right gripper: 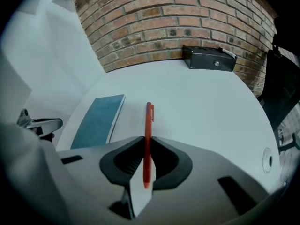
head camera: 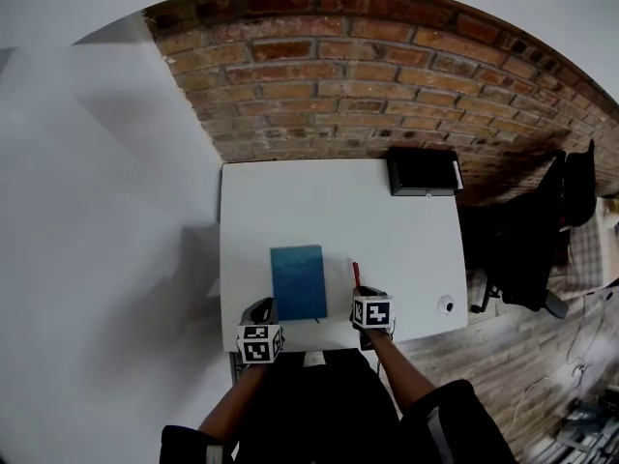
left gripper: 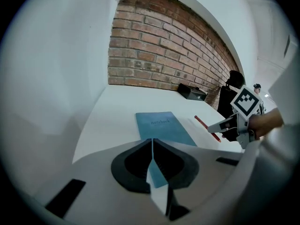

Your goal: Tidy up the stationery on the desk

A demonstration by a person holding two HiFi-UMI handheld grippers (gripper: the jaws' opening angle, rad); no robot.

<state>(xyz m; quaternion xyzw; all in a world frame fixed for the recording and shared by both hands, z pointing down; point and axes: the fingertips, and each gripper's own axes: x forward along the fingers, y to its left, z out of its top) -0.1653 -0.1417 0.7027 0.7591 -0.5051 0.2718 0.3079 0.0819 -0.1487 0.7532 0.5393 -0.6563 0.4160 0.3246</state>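
A blue notebook (head camera: 298,280) lies flat in the middle of the white desk (head camera: 290,191). My left gripper (head camera: 259,329) is at the notebook's near left corner, shut with nothing between its jaws. In the left gripper view the notebook (left gripper: 161,124) lies just past the closed jaws. My right gripper (head camera: 371,309) is shut on a red pen (head camera: 355,274) to the right of the notebook. In the right gripper view the pen (right gripper: 148,130) runs between the jaws and points away toward the brick wall. I cannot tell whether the pen is off the desk.
A black box (head camera: 424,171) stands at the desk's far right corner against the brick wall. A small round grommet (head camera: 446,304) sits near the right edge. A dark chair (head camera: 527,249) stands right of the desk.
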